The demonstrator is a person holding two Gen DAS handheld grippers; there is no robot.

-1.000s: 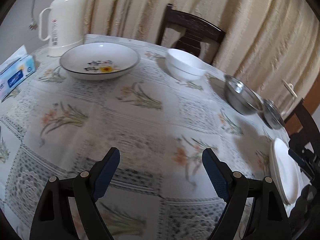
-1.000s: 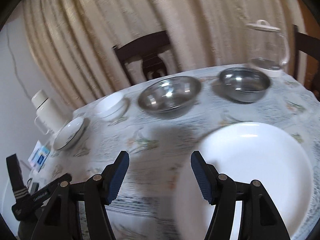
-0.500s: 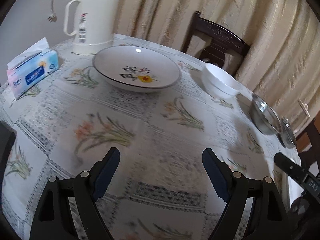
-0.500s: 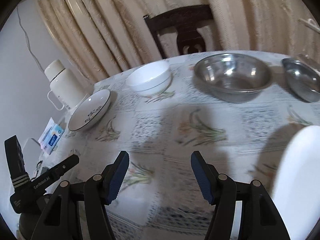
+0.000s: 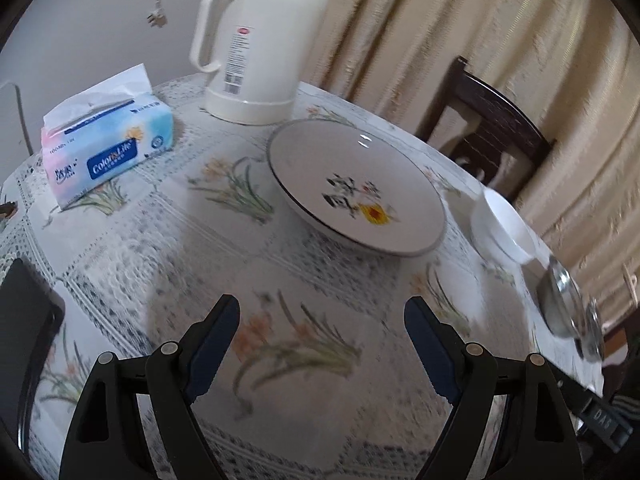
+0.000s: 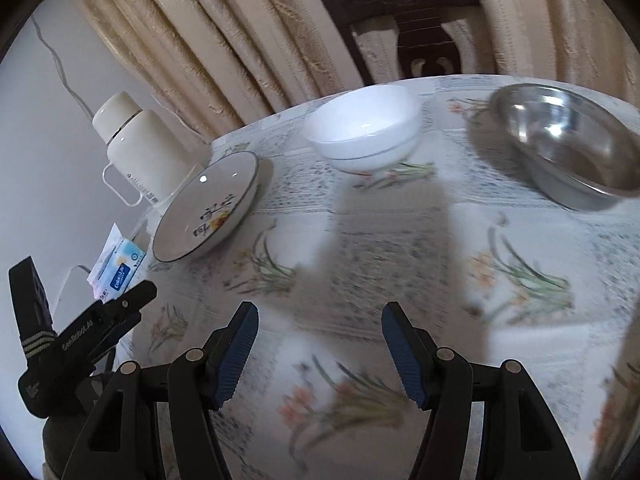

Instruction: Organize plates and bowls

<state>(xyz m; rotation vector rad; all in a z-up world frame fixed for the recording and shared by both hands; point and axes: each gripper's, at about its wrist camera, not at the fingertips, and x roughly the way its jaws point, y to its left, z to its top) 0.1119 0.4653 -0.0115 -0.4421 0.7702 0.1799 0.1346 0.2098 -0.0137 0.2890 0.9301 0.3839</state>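
Blue-padded and spread wide with nothing between its jaws, the left tool (image 5: 322, 340) hangs over the flower-print cloth of the desk (image 5: 168, 248), and the right tool (image 6: 320, 344) hovers beside it just as open and just as empty. By the look of things the sorting has scarcely begun: every dish in sight sits apart on the cloth, none yet gathered with its kind apart from two nested bowls. Ahead of the left tool, a little to its right, lies the shallow painted plate (image 5: 356, 192) with its dark rim; the tissue pack (image 5: 108, 152) lies ahead to its left, and the cream thermos jug (image 5: 260, 40) stands beyond the plate. From the right tool's view the white bowls (image 6: 364, 128), one set inside another, sit far ahead near the desk's far edge, with a steel bowl (image 6: 568, 140) off to their right; a second steel bowl cannot be made out clearly. A dark chair (image 6: 412, 28) and pale curtains (image 6: 224, 40) close the background. Against the frame a second earlier, the left tool has swung left and nearer the painted plate, which now fills far more of its view, while the flat white plate then under the right tool has slipped out of that camera's sight, replaced by bare cloth and the white bowls.
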